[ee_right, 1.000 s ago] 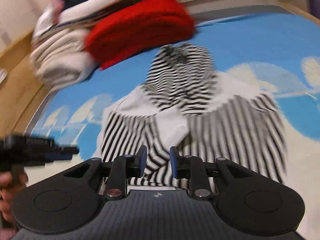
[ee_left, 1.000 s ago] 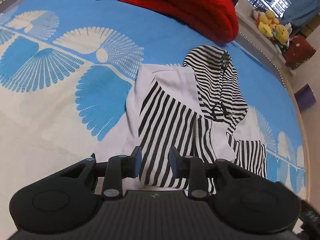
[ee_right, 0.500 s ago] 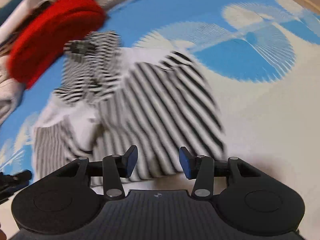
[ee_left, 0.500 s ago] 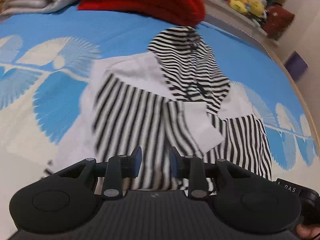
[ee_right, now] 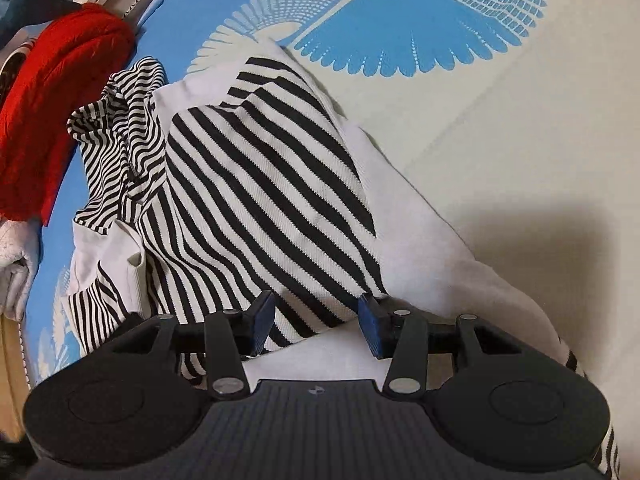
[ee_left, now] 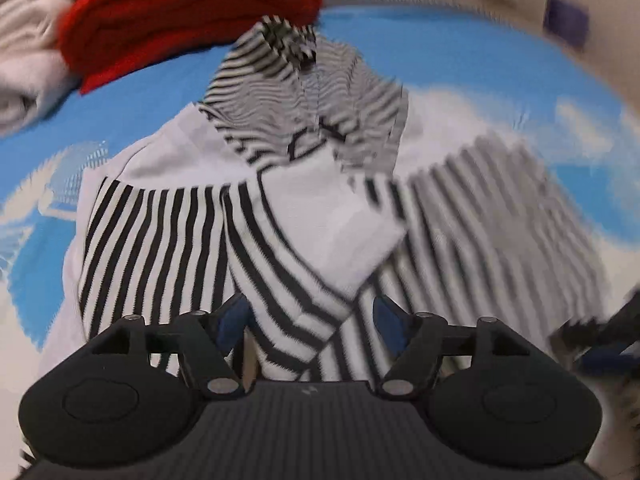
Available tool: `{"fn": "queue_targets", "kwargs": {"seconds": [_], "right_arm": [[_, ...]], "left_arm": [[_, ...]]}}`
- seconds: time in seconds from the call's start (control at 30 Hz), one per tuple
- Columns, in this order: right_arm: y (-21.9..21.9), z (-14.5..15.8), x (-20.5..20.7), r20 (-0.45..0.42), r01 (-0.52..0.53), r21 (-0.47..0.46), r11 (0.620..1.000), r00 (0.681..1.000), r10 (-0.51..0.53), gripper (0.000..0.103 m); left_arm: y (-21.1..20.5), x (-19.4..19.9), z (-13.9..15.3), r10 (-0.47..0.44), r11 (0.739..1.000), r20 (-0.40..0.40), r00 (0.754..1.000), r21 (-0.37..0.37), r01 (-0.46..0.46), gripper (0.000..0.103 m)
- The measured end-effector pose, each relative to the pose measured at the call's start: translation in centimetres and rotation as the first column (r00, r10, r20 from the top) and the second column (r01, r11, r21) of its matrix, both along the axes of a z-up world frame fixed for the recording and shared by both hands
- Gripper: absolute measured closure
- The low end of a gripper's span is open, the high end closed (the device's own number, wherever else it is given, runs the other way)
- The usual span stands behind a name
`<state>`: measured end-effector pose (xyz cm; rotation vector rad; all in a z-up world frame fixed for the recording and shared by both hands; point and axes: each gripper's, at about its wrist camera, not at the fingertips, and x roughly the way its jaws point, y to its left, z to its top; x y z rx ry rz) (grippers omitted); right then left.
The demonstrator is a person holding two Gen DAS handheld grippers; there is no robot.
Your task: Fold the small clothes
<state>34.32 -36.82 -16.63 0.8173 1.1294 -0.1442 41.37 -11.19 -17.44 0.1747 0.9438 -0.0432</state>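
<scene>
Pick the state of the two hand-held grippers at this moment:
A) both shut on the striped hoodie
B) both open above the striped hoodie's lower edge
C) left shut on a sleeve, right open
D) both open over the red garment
B: the left hand-held gripper and the right hand-held gripper each show a clear gap between their blue pads, with the striped hoodie lying unclamped beneath them.

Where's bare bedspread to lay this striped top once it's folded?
Free: the pale cream stretch beside the striped hoodie, below the blue fan print. Crowded: the far side, where the red garment and white folded clothes lie.
</scene>
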Motion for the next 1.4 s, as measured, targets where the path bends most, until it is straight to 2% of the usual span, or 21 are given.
{"fn": "queue_targets", "kwargs": {"seconds": [0.03,0.1,0.17,0.2,0.27,0.33,0.43,0.5,0.6,0.7,0.77,0.9,0.93,0.97,1.0,1.03,1.13,1.17,1.2,1.3,1.4], "right_arm": [[0.0,0.0,0.1,-0.003,-0.001,0.004,1.000,1.000,0.001,0.055],[-0.1,-0.1,0.3,-0.006,-0.005,0.007,1.000,1.000,0.005,0.055],[0.0,-0.2,0.4,-0.006,-0.014,0.003,1.000,1.000,0.014,0.055],[0.0,-0.2,0.5,-0.007,-0.016,0.003,1.000,1.000,0.016,0.055],[-0.1,-0.2,0.5,-0.008,-0.016,0.006,1.000,1.000,0.016,0.055],[-0.2,-0.2,0.4,-0.010,-0.007,0.014,1.000,1.000,0.007,0.055],[-0.3,-0.2,0.3,-0.015,0.010,0.018,1.000,1.000,-0.010,0.055],[-0.4,-0.2,0.3,-0.014,0.020,0.016,1.000,1.000,-0.020,0.056],[-0.5,-0.2,0.0,-0.013,0.028,0.008,1.000,1.000,-0.028,0.056],[-0.5,0.3,-0.1,-0.016,0.036,-0.026,0.999,0.999,-0.036,0.056],[-0.5,0.5,-0.1,-0.013,0.043,-0.041,0.998,0.999,-0.043,0.058],[-0.9,0.4,-0.6,-0.027,0.088,-0.047,0.995,0.996,-0.090,0.072],[-1.0,0.3,-0.7,-0.029,0.103,-0.044,0.994,0.994,-0.104,0.083],[-1.2,0.3,-0.8,-0.033,0.119,-0.048,0.992,0.992,-0.121,0.095],[-1.4,0.3,-0.9,-0.036,0.138,-0.052,0.989,0.990,-0.140,0.098],[-1.6,0.3,-1.0,-0.038,0.155,-0.050,0.987,0.987,-0.157,0.100],[-1.9,0.6,-1.2,-0.034,0.193,-0.047,0.980,0.980,-0.194,0.103],[-1.9,1.0,-1.3,-0.023,0.205,-0.063,0.977,0.978,-0.207,0.103],[-2.0,1.5,-1.5,-0.005,0.221,-0.084,0.972,0.975,-0.222,0.103],[-2.9,3.3,-1.8,0.066,0.283,-0.181,0.942,0.959,-0.276,0.103],[-3.7,3.8,-1.8,0.092,0.302,-0.190,0.934,0.953,-0.289,0.103]], "left_arm": [[0.1,0.1,-0.5,0.010,0.999,0.010,1.000,0.033,-0.010,0.024],[1.2,0.2,-0.5,0.066,0.998,0.032,0.997,0.017,-0.066,0.024],[3.2,0.1,0.4,0.199,0.980,0.050,0.979,-0.004,-0.199,0.030],[4.4,-0.2,1.1,0.279,0.960,0.063,0.958,-0.009,-0.279,0.032],[7.5,-1.3,2.5,0.442,0.895,0.054,0.895,-0.087,-0.437,0.028],[10.3,-2.8,3.3,0.567,0.808,-0.017,0.823,-0.183,-0.560,0.030],[12.9,-4.5,4.5,0.650,0.746,0.000,0.760,-0.189,-0.639,0.030],[14.9,-4.7,4.6,0.690,0.702,-0.026,0.723,-0.217,-0.678,0.031],[17.2,-4.2,4.1,0.676,0.681,-0.106,0.730,-0.291,-0.672,0.032],[18.5,-3.8,3.1,0.641,0.653,-0.181,0.745,-0.380,-0.655,0.041],[19.3,-3.9,2.2,0.621,0.611,-0.249,0.744,-0.441,-0.658,0.050],[19.9,-3.4,-0.2,0.572,0.529,-0.371,0.732,-0.515,-0.675,0.059],[20.0,-3.3,-0.4,0.574,0.524,-0.371,0.730,-0.519,-0.676,0.061],[19.9,-3.1,-0.3,0.569,0.536,-0.363,0.738,-0.517,-0.668,0.061],[19.8,-2.7,-0.3,0.555,0.555,-0.356,0.752,-0.515,-0.653,0.065],[19.6,-2.3,-0.3,0.536,0.573,-0.351,0.768,-0.516,-0.636,0.071],[19.2,-2.4,0.4,0.531,0.608,-0.333,0.780,-0.491,-0.624,0.079],[19.2,-2.5,0.6,0.523,0.615,-0.327,0.787,-0.494,-0.614,0.096],[19.2,-2.6,0.7,0.518,0.620,-0.324,0.792,-0.495,-0.609,0.101],[19.4,-3.2,1.4,0.527,0.638,-0.297,0.796,-0.481,-0.602,0.101],[19.3,-4.0,2.1,0.543,0.629,-0.296,0.786,-0.476,-0.614,0.101]]}}
